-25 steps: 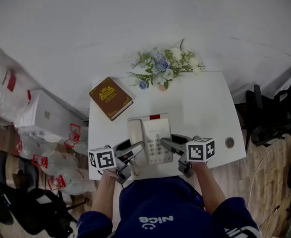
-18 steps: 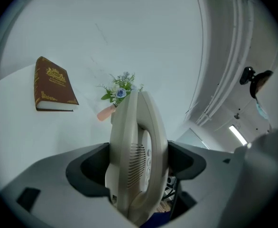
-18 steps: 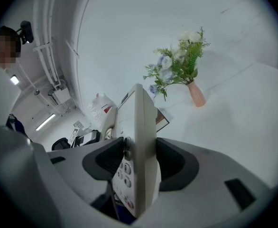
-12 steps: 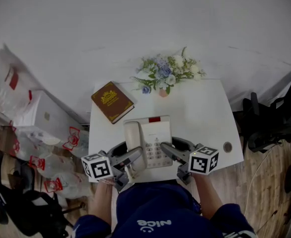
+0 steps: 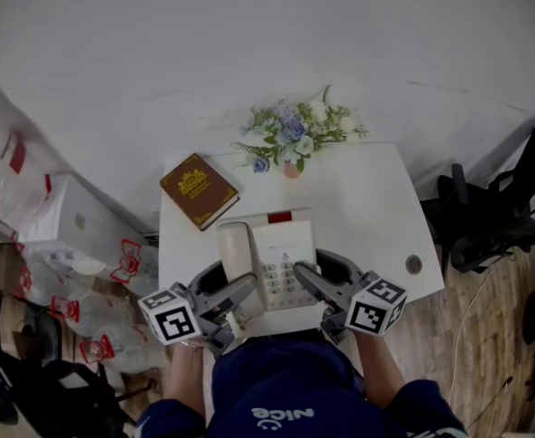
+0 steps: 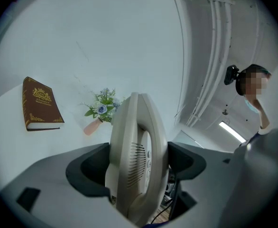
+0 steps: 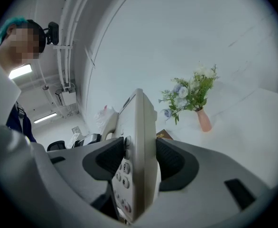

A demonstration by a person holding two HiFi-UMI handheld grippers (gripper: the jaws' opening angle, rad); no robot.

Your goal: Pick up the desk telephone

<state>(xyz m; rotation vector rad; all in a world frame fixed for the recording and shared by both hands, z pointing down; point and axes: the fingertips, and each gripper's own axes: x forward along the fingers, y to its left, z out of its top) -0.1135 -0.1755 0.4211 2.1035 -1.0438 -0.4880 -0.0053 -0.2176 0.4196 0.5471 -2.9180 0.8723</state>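
Left tool [image 6: 138, 161] is clenched on the handset edge of the desk telephone [image 5: 281, 249], right tool [image 7: 140, 158] on its keypad edge; the wide body is thus gripped from both sides, kept level, seemingly clear of the bench [image 5: 377, 199].

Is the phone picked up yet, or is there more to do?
Nearly there. Done: the left gripper is clamped on the handset side of the desk telephone, and the right gripper on its keypad side. In hand: both hold it over the white table. It looks lifted, though the gap underneath is hard to see. Left: raise it clear.
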